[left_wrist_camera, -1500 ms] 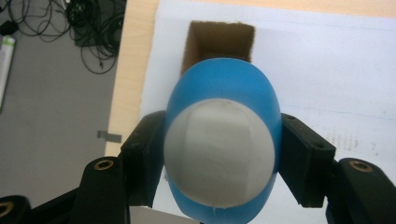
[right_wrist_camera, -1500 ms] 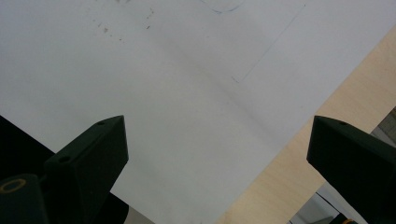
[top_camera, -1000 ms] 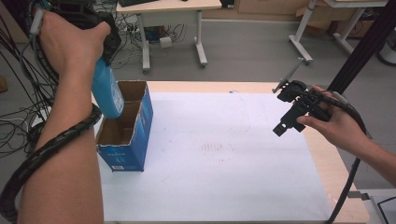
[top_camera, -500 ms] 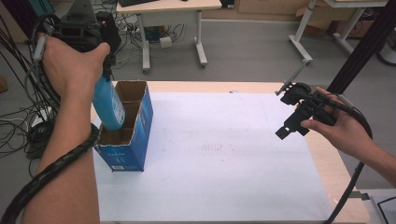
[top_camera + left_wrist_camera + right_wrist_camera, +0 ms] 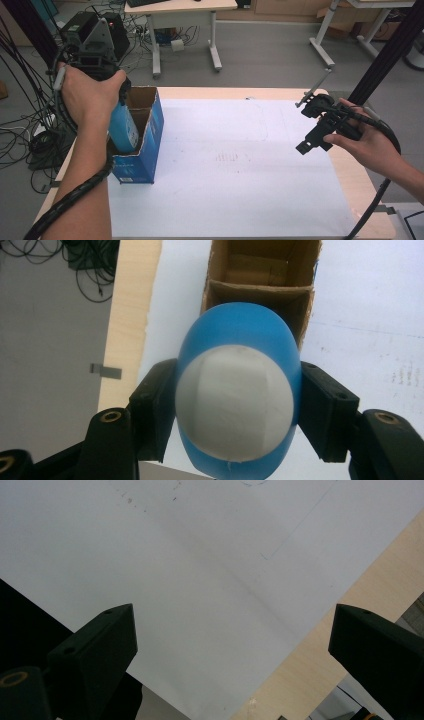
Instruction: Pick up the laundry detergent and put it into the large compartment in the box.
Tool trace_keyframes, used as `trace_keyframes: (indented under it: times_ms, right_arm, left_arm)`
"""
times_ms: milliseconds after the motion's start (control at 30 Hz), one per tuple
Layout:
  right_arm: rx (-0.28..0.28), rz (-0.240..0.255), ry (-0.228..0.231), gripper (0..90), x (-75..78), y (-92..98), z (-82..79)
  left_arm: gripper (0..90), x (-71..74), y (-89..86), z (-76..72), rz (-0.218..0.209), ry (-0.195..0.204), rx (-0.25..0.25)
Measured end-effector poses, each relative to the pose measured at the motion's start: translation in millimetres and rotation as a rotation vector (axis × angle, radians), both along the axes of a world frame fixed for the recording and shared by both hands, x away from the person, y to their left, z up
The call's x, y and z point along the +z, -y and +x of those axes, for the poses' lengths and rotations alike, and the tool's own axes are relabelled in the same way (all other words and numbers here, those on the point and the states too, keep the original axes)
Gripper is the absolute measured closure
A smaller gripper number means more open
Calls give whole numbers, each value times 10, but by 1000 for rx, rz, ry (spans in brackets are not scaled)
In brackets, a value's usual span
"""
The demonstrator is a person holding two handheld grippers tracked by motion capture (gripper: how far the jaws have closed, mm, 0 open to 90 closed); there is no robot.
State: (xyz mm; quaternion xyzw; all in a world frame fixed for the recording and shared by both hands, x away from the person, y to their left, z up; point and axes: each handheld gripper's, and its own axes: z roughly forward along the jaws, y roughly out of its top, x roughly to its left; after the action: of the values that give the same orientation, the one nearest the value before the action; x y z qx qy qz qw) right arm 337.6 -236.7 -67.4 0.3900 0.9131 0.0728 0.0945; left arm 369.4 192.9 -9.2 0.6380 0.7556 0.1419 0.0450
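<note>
Forearm (image 5: 80,190) wrapped by black cable, raised steeply from the near edge toward the cardboard box (image 5: 145,145). Left hand (image 5: 90,97) bent down at the wrist directly above the box, left gripper (image 5: 235,405) pointed straight down into it. Jaws clenched on both sides of a blue bottle (image 5: 122,127), white cap (image 5: 234,402) uppermost, lower part of the bottle already inside the box's open top, slightly tilted. Box upright on the white sheet (image 5: 235,165), at its left edge. Well to the right of the box, right hand (image 5: 367,145) held above the sheet's right margin, wrist level, right gripper (image 5: 320,132) angled down and toward the box. Jaws spread wide, grasping nothing, over bare sheet and wooden table (image 5: 320,655) edge.
</note>
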Motion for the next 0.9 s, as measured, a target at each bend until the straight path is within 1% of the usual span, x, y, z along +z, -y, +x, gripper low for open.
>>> trace_keyframes:
  times_ms: [100, 267, 533, 700, 900]
  right_arm:
    - [-7, -1, -2, 55, -3, 4, -5]
    - [-4, -7, -5, 54, -31, 0, 2]
    - [-2, -16, -15, 54, -88, -29, 31]
    - [-2, -14, -19, 54, -109, -23, 56]
    - [-4, -18, -24, 54, -158, -44, 87]
  left_arm:
    - [387, -74, -2, 6, -4, 0, 1]
    - [387, -210, 14, 42, 5, -13, -11]
    - [387, -447, 5, 103, 7, -34, -22]
    - [387, -558, -17, 125, 1, -36, -24]
    - [387, -696, 2, 187, 6, -59, -43]
